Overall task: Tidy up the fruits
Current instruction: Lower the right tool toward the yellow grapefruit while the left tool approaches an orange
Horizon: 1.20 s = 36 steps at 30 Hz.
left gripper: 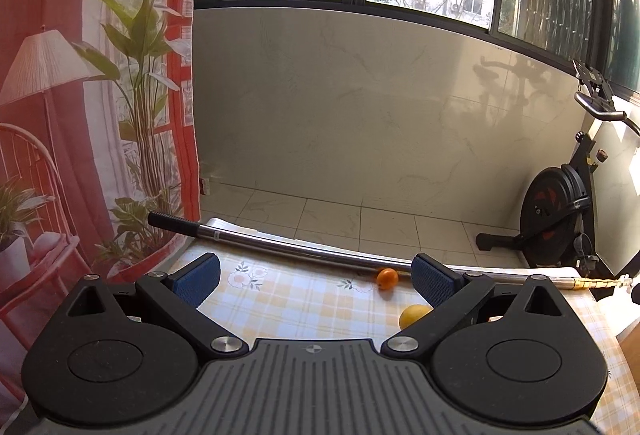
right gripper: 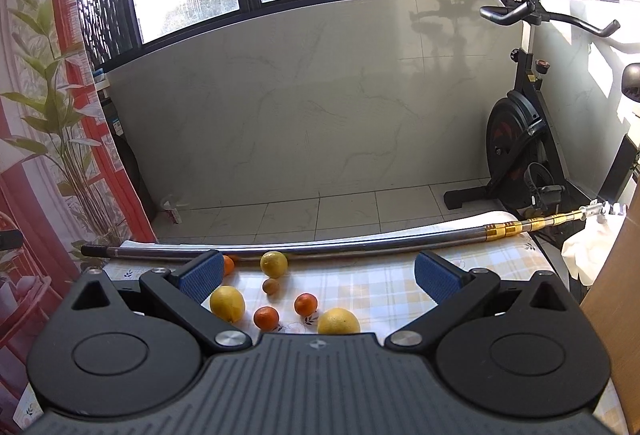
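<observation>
- Nearest the right wrist camera, the right gripper (right gripper: 319,273) holds its blue-padded fingers (right gripper: 202,272) wide apart with nothing between them, hanging above the fruit as if choosing a first pick.
- Fruit lies loose on the checked counter (right gripper: 400,291): three lemons, the closest lemon (right gripper: 338,321) just ahead of the gripper body, plus small oranges such as one orange (right gripper: 306,304) between the lemons.
- Along the counter's far edge lies a metal pole (right gripper: 360,241); I judge it serves as a stop against fruit rolling off.
- Left gripper (left gripper: 316,277) also stands wide and empty, over bare cloth well left of the fruit, with one lemon (left gripper: 414,316) beside its right finger.
- No bowl or tray shows, so the sorting target is unclear.
</observation>
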Each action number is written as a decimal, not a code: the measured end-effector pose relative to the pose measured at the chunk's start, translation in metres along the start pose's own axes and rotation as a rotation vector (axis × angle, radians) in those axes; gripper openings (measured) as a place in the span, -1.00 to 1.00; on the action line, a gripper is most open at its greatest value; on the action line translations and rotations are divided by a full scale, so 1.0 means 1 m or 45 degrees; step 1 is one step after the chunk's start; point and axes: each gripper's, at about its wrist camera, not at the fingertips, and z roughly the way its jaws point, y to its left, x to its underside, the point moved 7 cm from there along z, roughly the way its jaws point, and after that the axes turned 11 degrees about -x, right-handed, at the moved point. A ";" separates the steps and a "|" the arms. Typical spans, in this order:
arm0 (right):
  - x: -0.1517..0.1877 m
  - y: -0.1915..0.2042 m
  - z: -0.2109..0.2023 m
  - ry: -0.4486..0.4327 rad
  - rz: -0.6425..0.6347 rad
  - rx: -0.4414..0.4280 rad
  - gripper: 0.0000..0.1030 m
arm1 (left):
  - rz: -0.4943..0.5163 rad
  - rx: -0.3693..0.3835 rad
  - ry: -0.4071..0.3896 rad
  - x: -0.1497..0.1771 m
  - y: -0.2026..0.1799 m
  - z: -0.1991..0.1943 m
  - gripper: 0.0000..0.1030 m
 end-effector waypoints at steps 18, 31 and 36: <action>0.016 -0.007 0.159 0.259 -0.122 -0.076 0.87 | 0.147 0.016 0.034 0.003 -0.073 0.149 0.99; 0.028 -0.016 0.264 0.410 -0.059 -0.182 0.11 | 0.141 0.274 0.338 0.039 -0.120 0.262 0.29; 0.036 -0.011 0.296 0.459 -0.043 -0.222 0.11 | 0.126 0.266 0.376 0.049 -0.124 0.286 0.21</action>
